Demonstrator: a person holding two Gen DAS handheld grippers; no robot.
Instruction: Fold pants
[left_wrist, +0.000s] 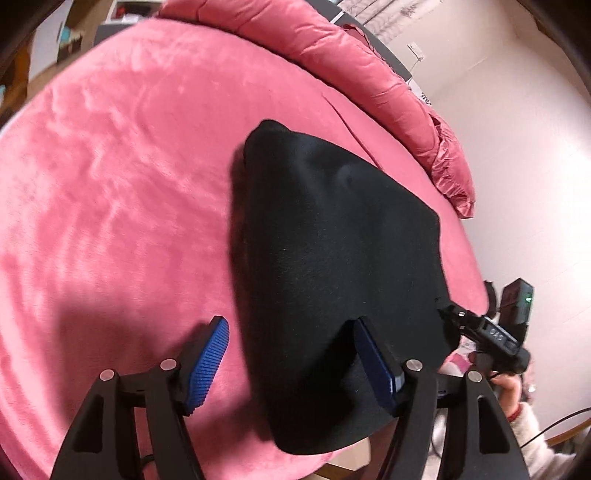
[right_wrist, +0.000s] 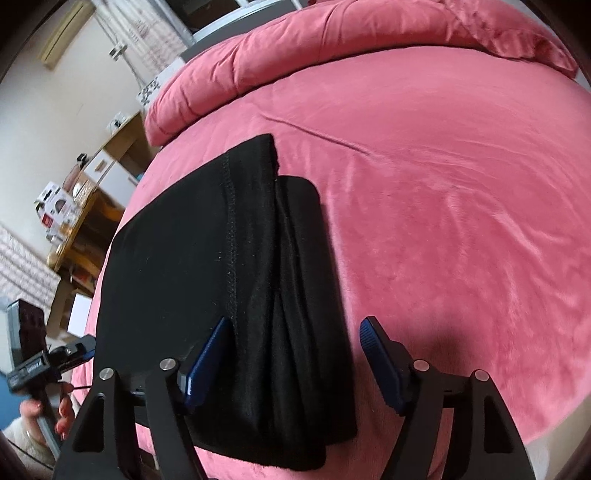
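Note:
Black pants (left_wrist: 332, 258) lie folded into a thick stack on the pink bed (left_wrist: 110, 184), near its front edge. My left gripper (left_wrist: 291, 354) is open over the stack's near left edge; its right finger (left_wrist: 373, 362) touches the cloth. My right gripper (right_wrist: 295, 354) is open and straddles the stack's near right edge, where folded layers of the pants (right_wrist: 229, 277) show. Each view shows the other gripper at the stack's far side, the right gripper (left_wrist: 480, 328) and the left gripper (right_wrist: 55, 358).
A rolled pink duvet (right_wrist: 295, 55) lies along the back of the bed (right_wrist: 461, 221). A wooden shelf with boxes (right_wrist: 74, 221) stands by the wall beyond the bed's left side. The floor lies past the bed's near edge.

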